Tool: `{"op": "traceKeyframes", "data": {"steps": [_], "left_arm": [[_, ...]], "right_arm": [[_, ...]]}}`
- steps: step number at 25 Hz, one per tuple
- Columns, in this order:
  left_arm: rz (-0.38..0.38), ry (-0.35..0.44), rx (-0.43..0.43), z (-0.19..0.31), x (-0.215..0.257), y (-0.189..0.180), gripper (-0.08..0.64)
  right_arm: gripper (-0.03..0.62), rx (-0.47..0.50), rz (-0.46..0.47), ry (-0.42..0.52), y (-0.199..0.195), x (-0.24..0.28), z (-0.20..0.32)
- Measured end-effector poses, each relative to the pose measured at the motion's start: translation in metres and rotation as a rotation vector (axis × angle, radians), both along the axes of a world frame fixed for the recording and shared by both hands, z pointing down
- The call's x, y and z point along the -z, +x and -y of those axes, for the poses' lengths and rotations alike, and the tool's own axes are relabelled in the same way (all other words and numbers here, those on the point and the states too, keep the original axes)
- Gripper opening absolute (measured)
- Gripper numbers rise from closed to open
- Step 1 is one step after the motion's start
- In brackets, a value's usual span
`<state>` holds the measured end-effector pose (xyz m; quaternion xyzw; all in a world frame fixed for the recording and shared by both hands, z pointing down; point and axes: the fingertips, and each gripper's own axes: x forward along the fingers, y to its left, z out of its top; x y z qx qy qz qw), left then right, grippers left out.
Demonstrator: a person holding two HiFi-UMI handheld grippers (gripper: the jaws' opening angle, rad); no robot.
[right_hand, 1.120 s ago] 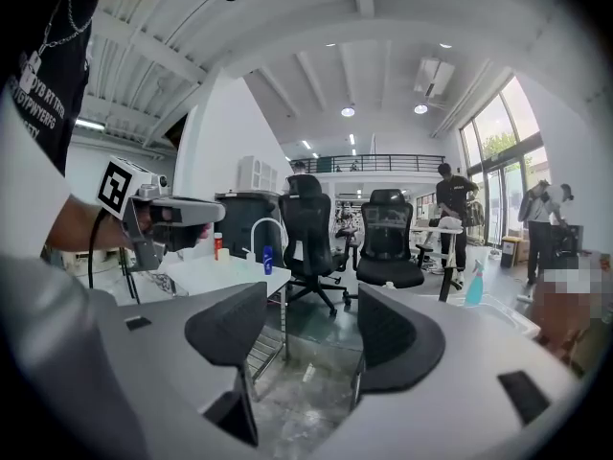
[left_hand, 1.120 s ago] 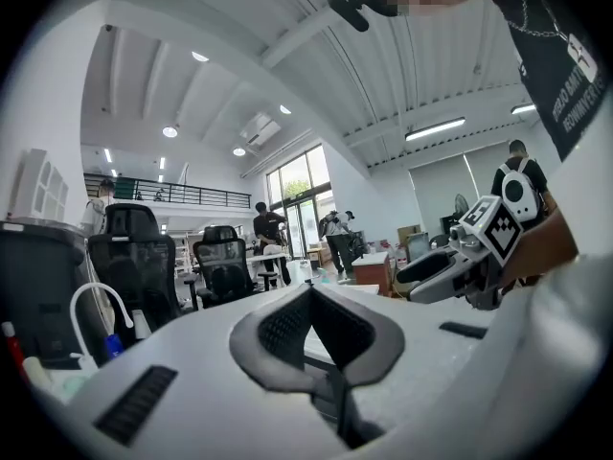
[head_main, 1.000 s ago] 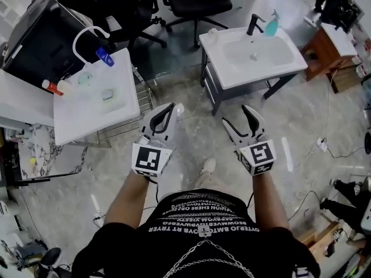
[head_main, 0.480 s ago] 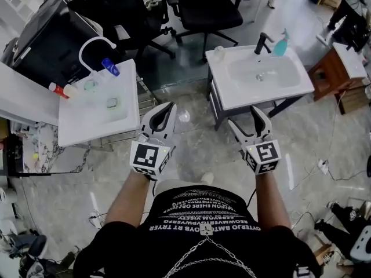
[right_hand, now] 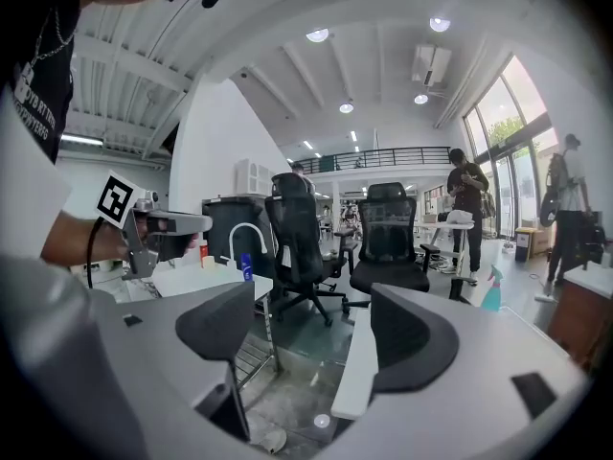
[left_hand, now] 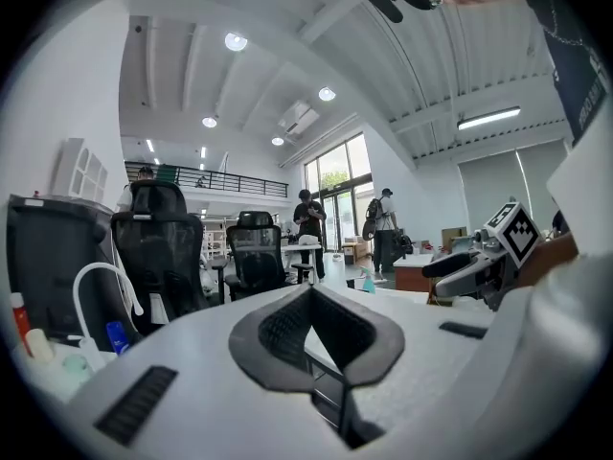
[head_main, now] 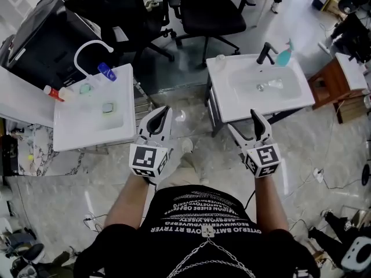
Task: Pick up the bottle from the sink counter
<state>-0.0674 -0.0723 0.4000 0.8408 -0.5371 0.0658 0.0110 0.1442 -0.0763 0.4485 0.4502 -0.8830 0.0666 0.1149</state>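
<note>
A teal spray bottle (head_main: 284, 55) stands at the back of the right-hand white sink counter (head_main: 223, 94), beside a black faucet (head_main: 265, 52). A small clear container (head_main: 220, 59) sits at that counter's back left corner. My right gripper (head_main: 248, 125) hovers in front of this counter's near edge; its jaws are opening and nothing is between them (right_hand: 311, 305). My left gripper (head_main: 162, 112) hangs over the floor between the two sinks, shut and empty (left_hand: 311, 295). The spray bottle (right_hand: 491, 290) shows far right in the right gripper view.
A second white sink counter (head_main: 75, 135) stands at the left with a white faucet (head_main: 87, 46), a blue bottle (head_main: 106, 71) and a red-capped bottle (head_main: 52, 91). Black office chairs (head_main: 203, 10) stand behind the sinks. A wooden cabinet (head_main: 333, 83) is at the right. People stand in the background (right_hand: 466, 199).
The view has shifted toward the sinks, so both counters sit nearer the grippers. The right gripper's jaws have spread wider. The left gripper stays shut.
</note>
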Motion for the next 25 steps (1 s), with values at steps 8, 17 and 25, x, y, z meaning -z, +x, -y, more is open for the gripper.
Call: {"op": "traceKeyframes", "data": {"steps": [8,17,25], "left_arm": [[-0.005,0.012,-0.078,0.096,0.000,0.011,0.005],[0.033,0.035,-0.160,0.195,0.009,0.025,0.005],[0.046,0.053,-0.195,0.272,0.013,0.012,0.005]], "right_arm": [[0.360,-0.019,0.006,-0.012,-0.008,0.004,0.075],[0.362,-0.048,0.018,-0.031,-0.016,0.001,0.159],[0.364,-0.069,0.010,-0.043,-0.038,-0.001,0.230]]}}
